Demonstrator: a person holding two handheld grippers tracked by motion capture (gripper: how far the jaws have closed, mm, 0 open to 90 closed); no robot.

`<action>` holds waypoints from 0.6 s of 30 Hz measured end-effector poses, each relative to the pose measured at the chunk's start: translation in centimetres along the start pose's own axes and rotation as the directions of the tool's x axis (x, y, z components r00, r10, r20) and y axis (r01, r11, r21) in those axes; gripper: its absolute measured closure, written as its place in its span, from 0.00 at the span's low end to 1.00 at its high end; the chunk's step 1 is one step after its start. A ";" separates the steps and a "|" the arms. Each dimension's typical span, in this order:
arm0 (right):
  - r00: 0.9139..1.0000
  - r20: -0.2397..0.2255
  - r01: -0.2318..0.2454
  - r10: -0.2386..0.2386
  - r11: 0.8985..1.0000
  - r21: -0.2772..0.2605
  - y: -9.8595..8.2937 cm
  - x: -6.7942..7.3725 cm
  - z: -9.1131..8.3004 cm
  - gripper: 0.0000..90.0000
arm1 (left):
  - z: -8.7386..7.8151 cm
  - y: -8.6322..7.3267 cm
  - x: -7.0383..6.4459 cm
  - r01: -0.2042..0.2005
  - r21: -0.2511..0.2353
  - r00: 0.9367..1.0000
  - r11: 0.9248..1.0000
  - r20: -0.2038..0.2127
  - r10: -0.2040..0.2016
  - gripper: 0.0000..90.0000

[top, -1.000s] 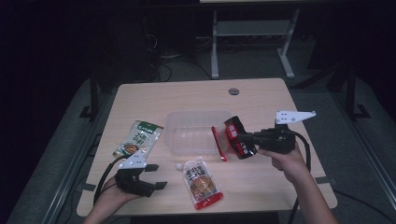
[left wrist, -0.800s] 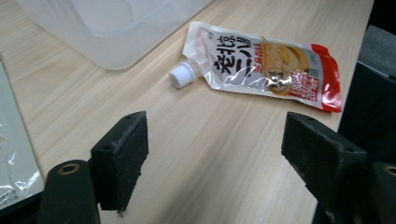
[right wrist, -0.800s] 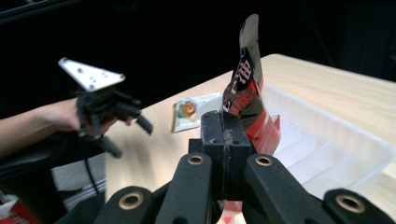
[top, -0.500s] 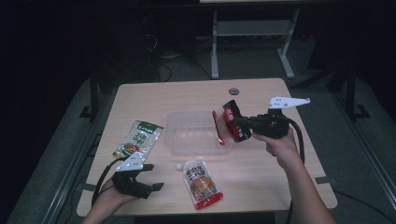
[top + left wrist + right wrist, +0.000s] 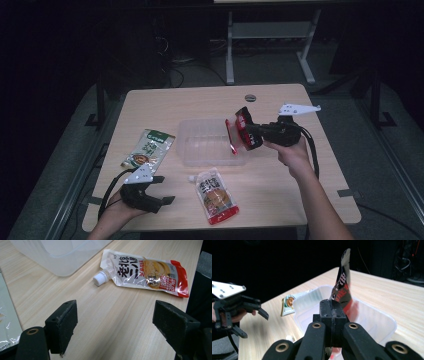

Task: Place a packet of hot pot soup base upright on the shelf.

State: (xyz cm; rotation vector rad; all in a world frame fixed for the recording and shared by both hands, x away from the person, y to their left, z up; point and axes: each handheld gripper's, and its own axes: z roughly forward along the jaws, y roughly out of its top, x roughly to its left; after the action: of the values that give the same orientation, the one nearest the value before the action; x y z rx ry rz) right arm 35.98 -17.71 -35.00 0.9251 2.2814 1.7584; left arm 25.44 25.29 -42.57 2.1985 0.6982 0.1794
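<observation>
Packing looks barely begun: right gripper [image 5: 248, 134] is clamped on a red-and-black packet [image 5: 243, 131] above the clear tub [image 5: 200, 142]. Left gripper [image 5: 159, 196] rests wide open, holding nothing; spouted pouch [image 5: 216, 195] and green packet [image 5: 148, 149] lie on the table [image 5: 200, 102].

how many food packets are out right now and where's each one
3. A green packet lies on the table left of the clear container. A spouted pouch lies in front of it. A red-and-black packet is held above it by the right gripper.
</observation>
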 end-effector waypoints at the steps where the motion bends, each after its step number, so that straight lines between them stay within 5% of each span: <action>1: 1.000 0.004 0.004 -0.005 1.000 0.011 -0.1 0.0 0.1 1.00 | 0.0 0.0 0.0 0.000 0.000 1.000 1.000 0.000 0.000 0.22; 18: 0.999 0.033 0.015 -0.016 0.999 0.039 -0.3 0.5 0.8 1.00 | 0.1 -0.1 -0.1 -0.011 0.010 1.000 1.000 0.007 0.011 0.22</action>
State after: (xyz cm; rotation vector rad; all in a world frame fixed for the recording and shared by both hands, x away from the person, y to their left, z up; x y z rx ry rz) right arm 35.84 -16.78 -35.42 0.9336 2.3033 1.6856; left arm 25.37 25.21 -42.72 2.2117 0.6845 0.1745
